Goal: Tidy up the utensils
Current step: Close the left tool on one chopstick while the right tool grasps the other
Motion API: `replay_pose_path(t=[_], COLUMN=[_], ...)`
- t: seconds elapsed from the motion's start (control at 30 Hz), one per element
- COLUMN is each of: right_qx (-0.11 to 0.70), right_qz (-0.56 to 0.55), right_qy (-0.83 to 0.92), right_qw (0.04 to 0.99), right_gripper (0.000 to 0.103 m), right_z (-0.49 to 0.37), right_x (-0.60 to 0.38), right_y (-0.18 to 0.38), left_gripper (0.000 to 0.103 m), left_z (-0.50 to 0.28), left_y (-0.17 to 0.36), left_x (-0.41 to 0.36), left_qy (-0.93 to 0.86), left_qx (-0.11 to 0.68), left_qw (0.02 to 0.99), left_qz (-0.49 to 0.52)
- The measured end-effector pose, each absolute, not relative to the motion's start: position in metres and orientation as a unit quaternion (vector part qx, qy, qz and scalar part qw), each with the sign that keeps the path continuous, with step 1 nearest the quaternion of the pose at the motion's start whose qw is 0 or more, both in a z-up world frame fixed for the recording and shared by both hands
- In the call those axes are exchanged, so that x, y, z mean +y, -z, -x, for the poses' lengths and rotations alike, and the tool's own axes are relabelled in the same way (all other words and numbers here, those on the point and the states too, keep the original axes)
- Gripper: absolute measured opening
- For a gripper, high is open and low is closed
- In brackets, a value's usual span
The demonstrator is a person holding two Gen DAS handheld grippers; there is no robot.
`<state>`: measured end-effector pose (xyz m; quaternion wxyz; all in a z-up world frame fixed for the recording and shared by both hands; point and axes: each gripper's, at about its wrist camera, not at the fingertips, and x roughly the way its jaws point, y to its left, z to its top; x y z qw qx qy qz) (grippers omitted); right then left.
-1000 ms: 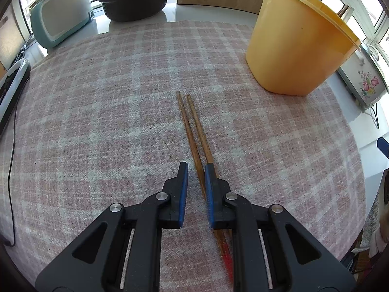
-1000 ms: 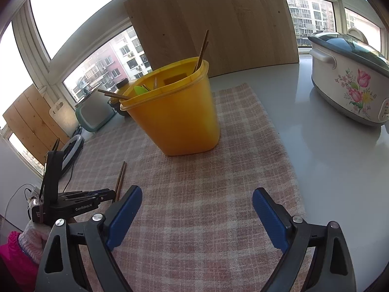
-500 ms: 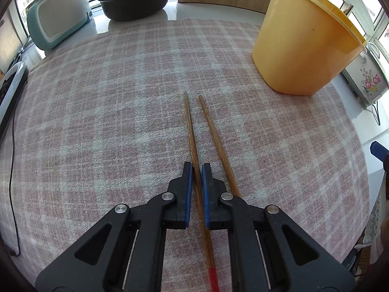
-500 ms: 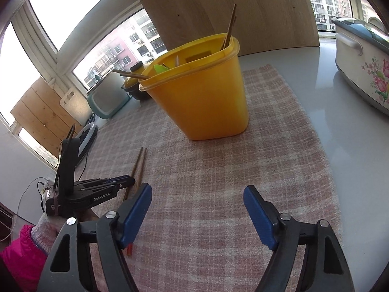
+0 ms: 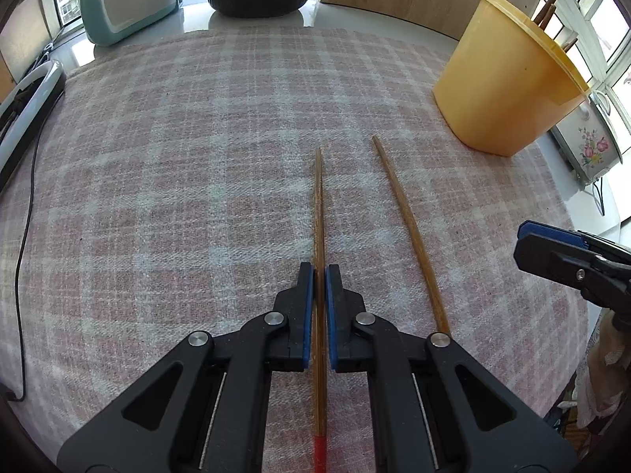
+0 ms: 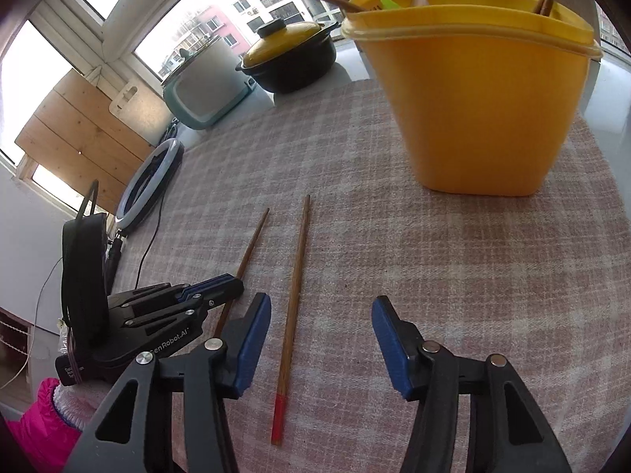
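Pink-and-white checked cloth (image 5: pixel 197 165) covers the counter below the windows. From the left wrist view, the left gripper (image 5: pixel 319 276) has its blue pads clamped on a wooden chopstick (image 5: pixel 318 205) with a red end, which points away along the cloth. A second chopstick (image 5: pixel 410 232) lies just to its right, and the yellow bucket (image 5: pixel 504 86) stands far right. From the right wrist view, the right gripper (image 6: pixel 321 339) has just been closing, its jaws still apart, with that second chopstick (image 6: pixel 294 295) lying on the cloth between them, untouched. The bucket (image 6: pixel 481 110) stands beyond.
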<state>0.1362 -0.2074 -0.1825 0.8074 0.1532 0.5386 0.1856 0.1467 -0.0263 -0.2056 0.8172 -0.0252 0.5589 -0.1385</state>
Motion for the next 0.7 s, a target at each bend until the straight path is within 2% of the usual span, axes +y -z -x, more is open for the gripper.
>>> replay_pose_path(t=[0.1, 0.33, 0.7], right_qx=[0.56, 0.604, 0.64], right_qz=[-0.126, -0.107, -0.048], right_qy=[-0.193, -0.187, -0.169], right_qw=[0.796, 0.768, 0.748], right_gripper=[0.046, 0.037, 0.03], right_z=[-0.149, -0.176, -0.2], right_x=[-0.186, -0.16, -0.127], right_y=[0.188, 0.202, 0.216], left_gripper=[0.005, 0.005, 0.004], left_z=[-0.148, -0.161, -0.157], left_y=[0.206, 0.207, 0.208], left_x=[-0.021, -0.024, -0.002], left_qy=[0.143, 0.15, 0.152], left_qx=[0.565, 0.565, 0.565], left_qw=[0.812, 0.811, 0.808], left_qz=[0.037, 0.032, 0.078])
